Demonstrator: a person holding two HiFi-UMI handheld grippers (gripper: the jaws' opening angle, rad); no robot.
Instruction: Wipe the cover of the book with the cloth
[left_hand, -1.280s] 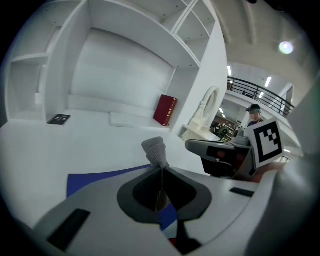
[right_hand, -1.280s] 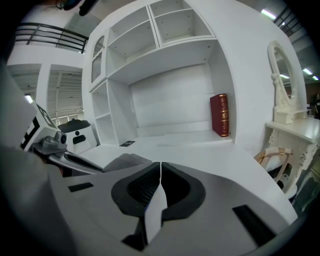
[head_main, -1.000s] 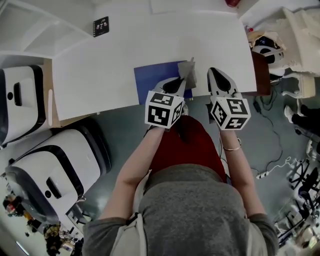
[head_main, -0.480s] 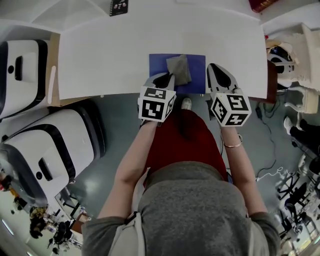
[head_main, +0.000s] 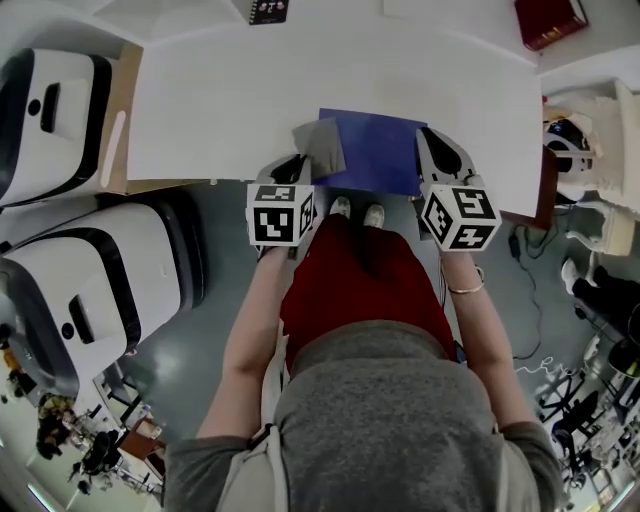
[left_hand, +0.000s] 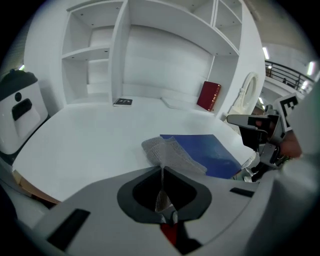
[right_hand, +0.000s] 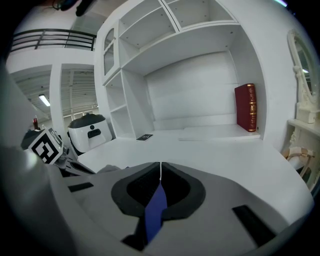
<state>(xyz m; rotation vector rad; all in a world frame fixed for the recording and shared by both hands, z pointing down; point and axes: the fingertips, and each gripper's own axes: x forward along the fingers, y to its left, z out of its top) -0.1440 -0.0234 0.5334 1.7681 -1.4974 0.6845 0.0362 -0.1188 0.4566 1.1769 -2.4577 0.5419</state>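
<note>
A white table (head_main: 220, 110) runs up to white built-in shelving, and a red book (left_hand: 208, 96) stands upright at its far right. A small black marker card (head_main: 268, 10) lies at the far edge. The blue book (head_main: 375, 150) lies flat at the near edge of the table, in front of the person. The grey cloth (head_main: 320, 148) sits across its left edge, partly on the cover and partly on bare table.

The left gripper (left_hand: 161, 172) has its jaws pressed together on the near hem of the cloth, and the rest fans out ahead in loose folds. The right gripper (right_hand: 160, 170) is pinched on a blue edge at the book's right near side. It may be holding only the cover and not the whole book; the strip between the jaws is too narrow to say.

The cloth looks light and limp, so it will probably bunch or flip if pushed from the hem. Dragging it flat under gentle downward pressure should suit it better. The book seems thin, fairly stiff and smooth-faced, and it is likely to skate on the slick tabletop under a sideways stroke. The right-side pinch near the corner is a sensible anchor, clear of the cloth's path. The cover to the cloth's right lies bare, so most of the wiping is probably yet to do
</note>
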